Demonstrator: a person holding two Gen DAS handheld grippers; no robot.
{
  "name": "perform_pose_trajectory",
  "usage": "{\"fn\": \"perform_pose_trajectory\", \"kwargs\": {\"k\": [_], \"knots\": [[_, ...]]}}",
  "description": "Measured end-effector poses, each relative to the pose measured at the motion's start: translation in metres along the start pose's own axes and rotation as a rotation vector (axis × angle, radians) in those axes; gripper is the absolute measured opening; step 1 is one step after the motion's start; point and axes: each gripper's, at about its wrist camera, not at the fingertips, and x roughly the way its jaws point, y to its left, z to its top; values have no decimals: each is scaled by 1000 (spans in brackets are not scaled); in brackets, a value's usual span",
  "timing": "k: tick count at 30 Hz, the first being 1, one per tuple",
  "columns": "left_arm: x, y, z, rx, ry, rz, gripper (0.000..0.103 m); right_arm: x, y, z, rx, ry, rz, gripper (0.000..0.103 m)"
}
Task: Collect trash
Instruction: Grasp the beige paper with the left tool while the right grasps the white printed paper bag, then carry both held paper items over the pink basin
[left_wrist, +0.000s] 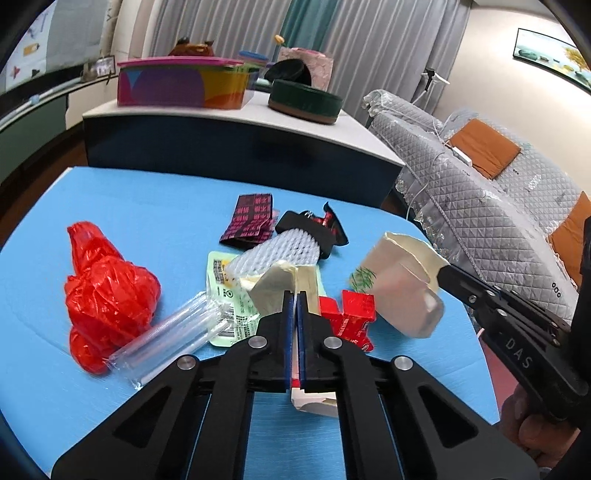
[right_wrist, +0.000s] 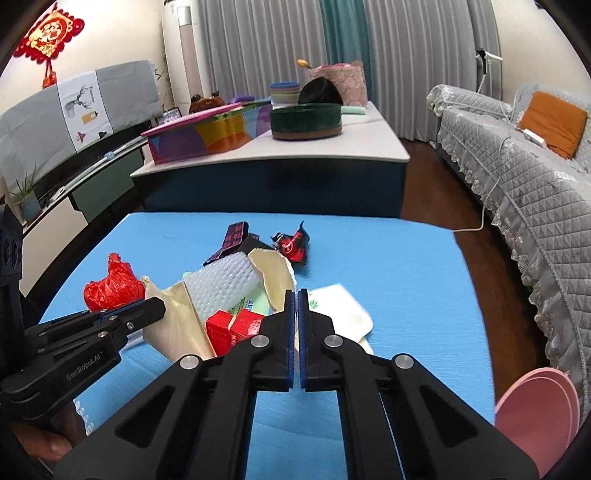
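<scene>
Trash lies on a blue table (left_wrist: 155, 206). My left gripper (left_wrist: 296, 295) is shut on the edge of a cream paper carton (left_wrist: 295, 286). My right gripper (right_wrist: 297, 295) is shut on a second cream paper bag (right_wrist: 275, 271); in the left wrist view that bag (left_wrist: 404, 284) hangs off the table from the right gripper (left_wrist: 443, 271). Around them lie a red plastic bag (left_wrist: 105, 291), a white foam net (left_wrist: 275, 251), a red box (left_wrist: 351, 317), a clear plastic sleeve (left_wrist: 173, 336), a green-white packet (left_wrist: 223, 295) and dark wrappers (left_wrist: 251, 218).
A low white-topped cabinet (left_wrist: 258, 114) with colourful boxes (left_wrist: 181, 86) stands behind the table. A grey quilted sofa (left_wrist: 480, 184) runs along the right. A pink round object (right_wrist: 539, 413) sits off the table's right edge.
</scene>
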Motion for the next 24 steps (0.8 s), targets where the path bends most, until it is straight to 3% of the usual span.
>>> {"fn": "perform_pose_trajectory", "kwargs": {"k": [24], "knots": [[-43,-59,-2,147,-117,13,2,-90,-36,-12,16,-114,-61,2]]}}
